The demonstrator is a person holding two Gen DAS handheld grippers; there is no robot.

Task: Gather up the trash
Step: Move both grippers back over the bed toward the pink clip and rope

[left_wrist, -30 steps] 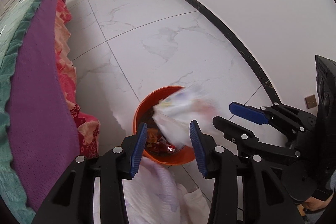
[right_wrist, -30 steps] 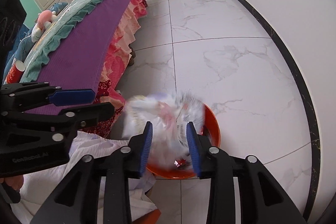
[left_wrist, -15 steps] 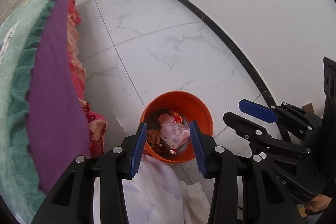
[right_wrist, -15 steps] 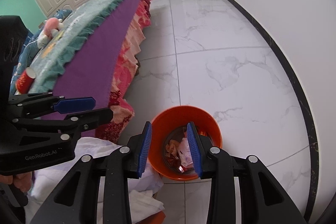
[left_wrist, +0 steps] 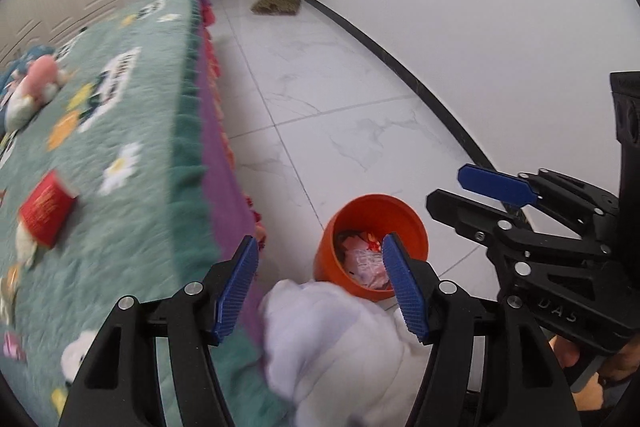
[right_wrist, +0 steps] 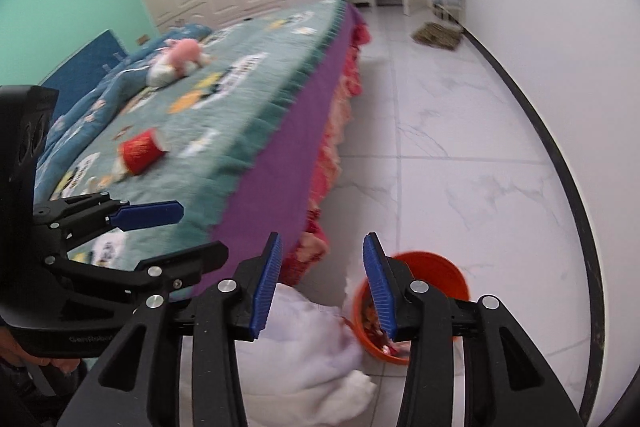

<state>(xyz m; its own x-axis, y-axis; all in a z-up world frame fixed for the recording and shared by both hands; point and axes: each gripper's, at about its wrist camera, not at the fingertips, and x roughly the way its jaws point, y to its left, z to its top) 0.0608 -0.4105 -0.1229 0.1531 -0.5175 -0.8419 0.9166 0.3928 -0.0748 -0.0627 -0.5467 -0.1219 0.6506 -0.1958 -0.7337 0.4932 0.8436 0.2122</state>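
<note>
An orange trash bin stands on the white tile floor beside the bed, with wrappers inside; it also shows in the right wrist view. A red cup lies on its side on the teal bedspread, also seen in the right wrist view. My left gripper is open and empty above the bed edge and bin. My right gripper is open and empty, to the right of the left one.
The bed with a purple skirt fills the left. A pink plush toy lies on it. A white cloth hangs below the grippers. A doormat and doorway are far back. The white wall runs along the right.
A white wrapper dropped from my right gripper into the orange bin. Both grippers then rose and tilted up toward the bed, bringing the bedspread and red cup into view.
</note>
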